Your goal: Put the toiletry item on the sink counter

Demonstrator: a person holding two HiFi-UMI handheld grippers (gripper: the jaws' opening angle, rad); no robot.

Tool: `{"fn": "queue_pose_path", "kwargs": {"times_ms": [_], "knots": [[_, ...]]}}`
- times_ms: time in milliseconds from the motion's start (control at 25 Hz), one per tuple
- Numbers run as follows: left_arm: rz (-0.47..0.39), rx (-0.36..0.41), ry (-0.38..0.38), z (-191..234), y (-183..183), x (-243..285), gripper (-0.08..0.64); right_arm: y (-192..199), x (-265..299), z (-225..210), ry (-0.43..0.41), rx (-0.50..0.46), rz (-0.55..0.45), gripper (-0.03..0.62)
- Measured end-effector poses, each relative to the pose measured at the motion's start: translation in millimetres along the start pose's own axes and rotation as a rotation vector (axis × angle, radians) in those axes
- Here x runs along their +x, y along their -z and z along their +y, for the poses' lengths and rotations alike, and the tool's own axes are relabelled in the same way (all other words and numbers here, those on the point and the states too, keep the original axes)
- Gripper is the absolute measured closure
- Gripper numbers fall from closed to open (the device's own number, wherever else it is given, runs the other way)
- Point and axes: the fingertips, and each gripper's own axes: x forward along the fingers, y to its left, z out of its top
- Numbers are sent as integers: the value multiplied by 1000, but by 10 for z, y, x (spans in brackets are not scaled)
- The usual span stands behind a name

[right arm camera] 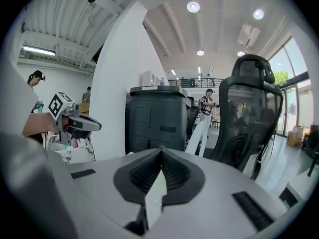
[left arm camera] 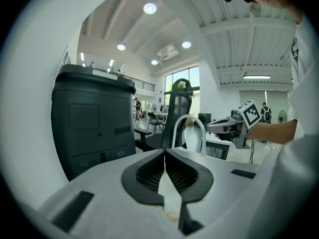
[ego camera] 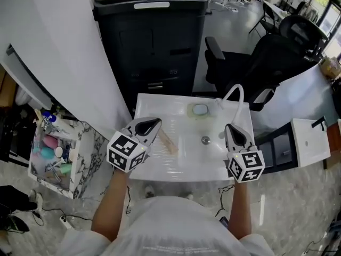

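Note:
A white sink counter (ego camera: 160,167) with a basin, a drain (ego camera: 205,140) and a curved white faucet (ego camera: 234,94) lies below me. On it lie a tan flat stick-like item (ego camera: 168,142) and, near the back edge, a round pale green item (ego camera: 200,110). My left gripper (ego camera: 154,123) hovers over the counter's left part, just left of the tan item, jaws shut and empty (left arm camera: 164,153). My right gripper (ego camera: 236,130) hangs over the basin's right side, also shut with nothing between its jaws (right arm camera: 161,151).
A marble-patterned box (ego camera: 85,143) holding several toiletry bottles stands on the floor at the left. A black bin (ego camera: 152,41) stands behind the counter, a black office chair (ego camera: 266,63) at back right, and a second white basin unit (ego camera: 309,143) at the right.

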Motion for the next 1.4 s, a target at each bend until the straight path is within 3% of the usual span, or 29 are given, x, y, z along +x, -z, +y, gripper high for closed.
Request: {"fn": "queue_pose_path", "kwargs": {"times_ms": [240, 720, 1400], "knots": [[-76, 37, -20, -57, -359, -168, 549, -372, -118, 37, -5, -44, -82, 595], [-161, 141, -55, -254, -721, -559, 548, -817, -414, 321, -42, -105, -190, 595], [-211, 154, -76, -286, -845, -942, 549, -1020, -514, 712, -86, -140, -223, 595]]}}
